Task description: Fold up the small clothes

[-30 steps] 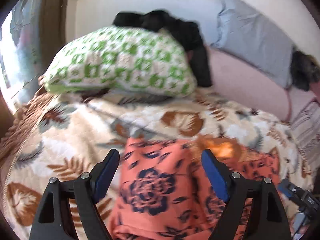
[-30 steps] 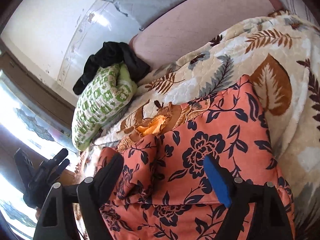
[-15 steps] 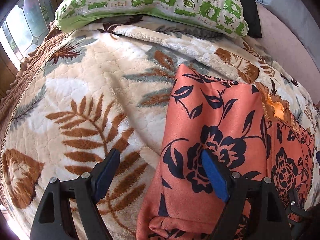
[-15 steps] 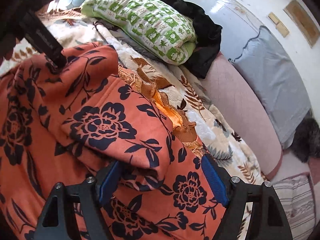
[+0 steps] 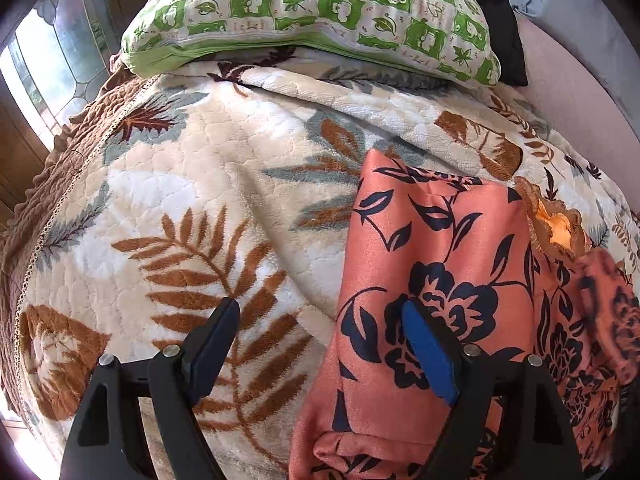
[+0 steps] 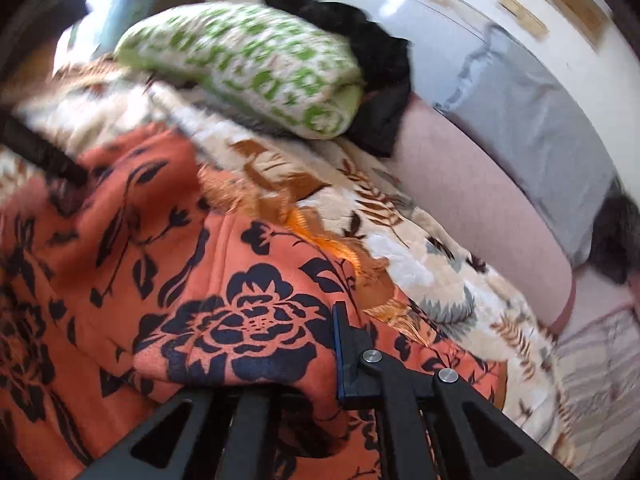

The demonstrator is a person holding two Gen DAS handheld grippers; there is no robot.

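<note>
Faint lettering printed in some white squares of the green-and-white checked pillow (image 5: 312,12), too small and curved to read. No legible words, brands, numbers or signs elsewhere, on fabric, wall or bedding.

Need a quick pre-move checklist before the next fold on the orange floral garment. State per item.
1. Right tongs shut on the orange floral garment: ok; the fabric fold drapes over the closed fingers.
2. Left tongs open: ok; jaws wide, nothing pinched.
3. Left tongs placed over the garment's edge: ok; blue pad over the fabric, the other finger over the leaf blanket.
4. Garment flat: not ok; bunched and rolled at the near hem.
5. How many layers the right tongs hold: cannot tell; that view is blurred.
6. Green pillow away from the garment: ok.
</note>
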